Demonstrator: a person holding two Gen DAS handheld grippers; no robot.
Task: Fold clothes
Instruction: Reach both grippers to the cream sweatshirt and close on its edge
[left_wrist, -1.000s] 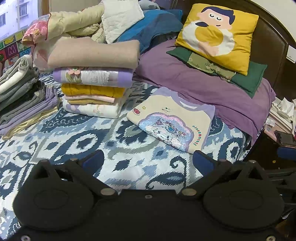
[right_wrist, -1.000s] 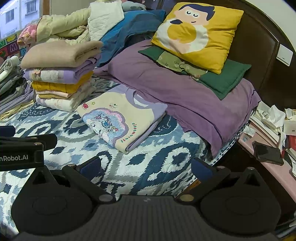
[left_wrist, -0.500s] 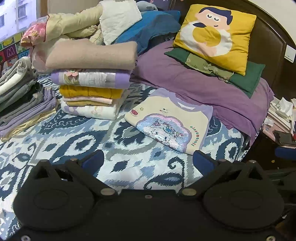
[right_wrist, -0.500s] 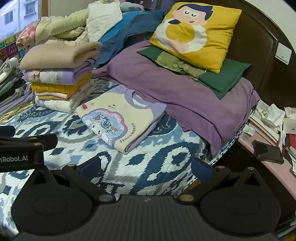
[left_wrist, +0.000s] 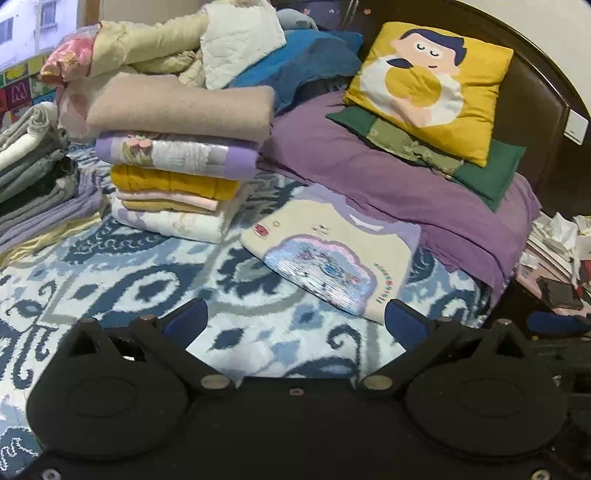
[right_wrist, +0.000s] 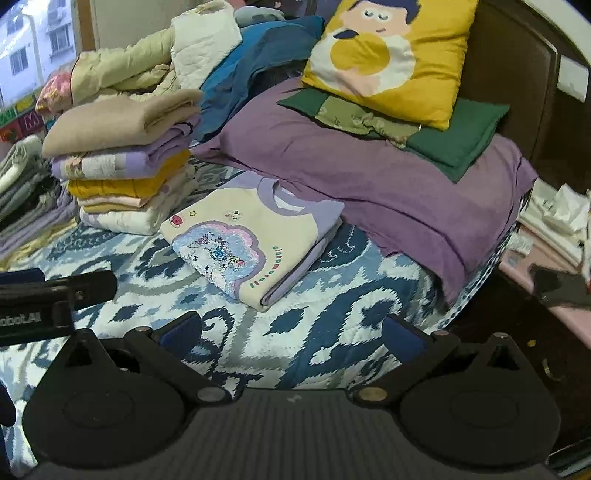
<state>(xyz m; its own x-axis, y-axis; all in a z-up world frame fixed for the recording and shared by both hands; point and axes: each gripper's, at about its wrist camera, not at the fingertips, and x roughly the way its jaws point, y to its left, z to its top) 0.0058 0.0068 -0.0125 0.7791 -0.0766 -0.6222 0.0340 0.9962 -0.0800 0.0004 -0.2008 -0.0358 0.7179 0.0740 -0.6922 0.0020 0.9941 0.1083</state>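
Nearest to us, our left gripper (left_wrist: 295, 321) sits with its jaws spread wide and nothing between the blue pads (left_wrist: 186, 319); it hangs above the blue-and-white patterned bedspread (left_wrist: 129, 280). Our right gripper (right_wrist: 293, 328) is likewise spread wide and empty, also over the bedspread, near the right edge of the bed. In the right wrist view, the left gripper's body appears at the left margin.

Just beyond both tools lies the folded shirt (right_wrist: 251, 243): cream front, lilac collar and sleeves, a sequin cloud patch facing up. It rests flat on the bedspread, apart from both grippers.

To the left of the shirt stands a stack of folded clothes (left_wrist: 177, 166), topped by a beige piece. The shirt lies just beside the stack's base. Further left, a second, lower pile of grey and lilac clothes (left_wrist: 33, 177) lies on the bed.

Behind the shirt we see a purple blanket (right_wrist: 369, 166), then a green cushion (right_wrist: 454, 144) with a yellow pillow (right_wrist: 388, 55) leaning on it. Loose bedding (left_wrist: 207, 55) is heaped at the far left.
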